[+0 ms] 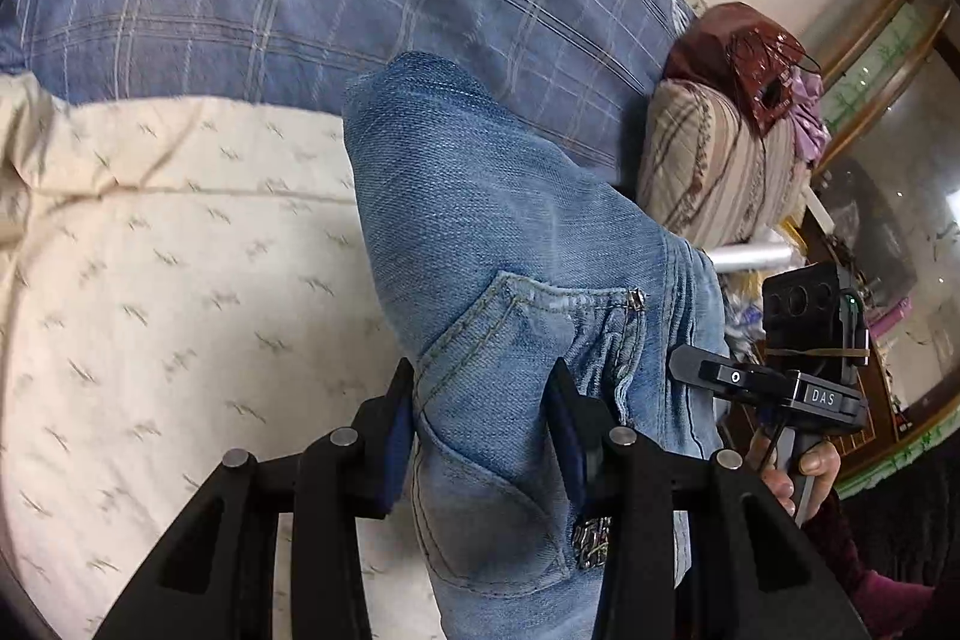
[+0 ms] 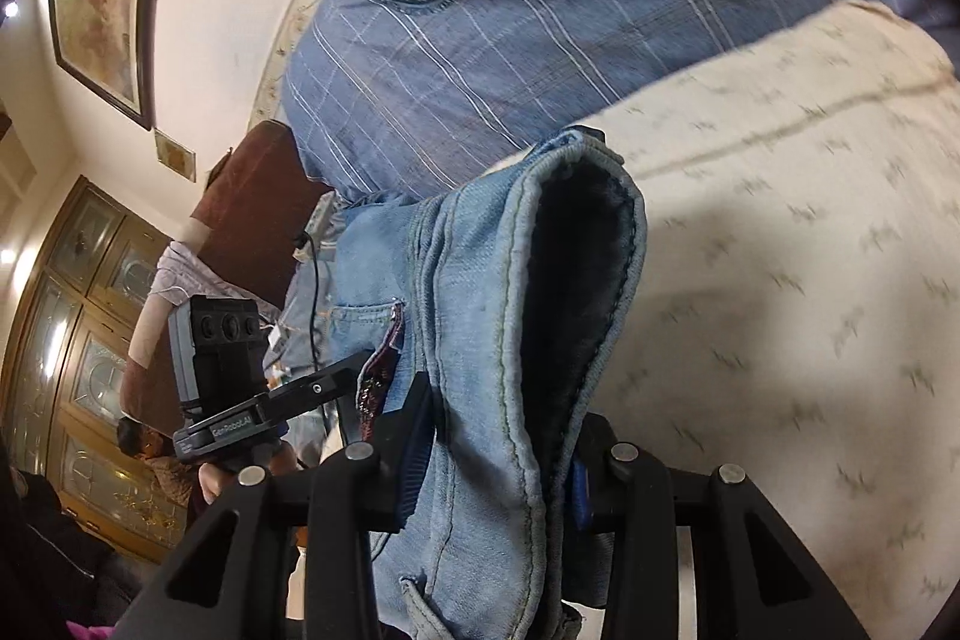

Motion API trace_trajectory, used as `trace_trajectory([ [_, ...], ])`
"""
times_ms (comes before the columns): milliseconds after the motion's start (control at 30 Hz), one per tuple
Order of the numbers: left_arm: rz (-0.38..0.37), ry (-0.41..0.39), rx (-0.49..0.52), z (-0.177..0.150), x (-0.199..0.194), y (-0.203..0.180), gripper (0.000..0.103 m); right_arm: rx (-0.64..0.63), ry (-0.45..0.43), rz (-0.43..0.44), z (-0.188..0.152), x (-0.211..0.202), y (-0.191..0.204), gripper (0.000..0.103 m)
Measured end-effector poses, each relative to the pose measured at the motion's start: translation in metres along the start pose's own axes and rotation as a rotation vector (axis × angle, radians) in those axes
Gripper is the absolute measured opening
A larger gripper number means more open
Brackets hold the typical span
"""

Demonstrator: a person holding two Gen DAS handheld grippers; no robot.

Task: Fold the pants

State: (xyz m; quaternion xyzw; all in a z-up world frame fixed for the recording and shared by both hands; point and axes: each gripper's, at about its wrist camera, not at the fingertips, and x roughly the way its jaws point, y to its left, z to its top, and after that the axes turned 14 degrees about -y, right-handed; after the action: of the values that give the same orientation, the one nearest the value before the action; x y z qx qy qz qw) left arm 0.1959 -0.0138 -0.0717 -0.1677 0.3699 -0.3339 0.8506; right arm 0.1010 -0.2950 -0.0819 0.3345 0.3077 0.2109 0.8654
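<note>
a cream patterned bed sheet (image 1: 150,280) carries a blue plaid quilt (image 1: 270,10).

The left gripper (image 1: 483,436) points downward, its jaws closed on a bunch of the jeans (image 1: 480,232). The right gripper (image 2: 498,451) does likewise, jaws clamped across the waistband. A hand (image 1: 801,472) grips the right gripper's handle below its camera.
</note>
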Motion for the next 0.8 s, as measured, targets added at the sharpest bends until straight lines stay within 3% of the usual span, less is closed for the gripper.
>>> trace_trajectory([
  [300, 0.071, 0.035, -0.046, 0.01, 0.027, 0.033, 0.043, 0.037, 0.038, -0.029, 0.017, 0.046, -0.009, 0.04],
  [600, 0.14, 0.109, -0.137, -0.014, 0.073, 0.081, 0.043, 0.132, 0.108, -0.098, 0.005, 0.098, -0.065, 0.039],
  [800, 0.158, 0.094, -0.152, -0.018, 0.079, 0.091, 0.054, 0.16, 0.125, -0.121, -0.003, 0.114, -0.09, 0.039],
])
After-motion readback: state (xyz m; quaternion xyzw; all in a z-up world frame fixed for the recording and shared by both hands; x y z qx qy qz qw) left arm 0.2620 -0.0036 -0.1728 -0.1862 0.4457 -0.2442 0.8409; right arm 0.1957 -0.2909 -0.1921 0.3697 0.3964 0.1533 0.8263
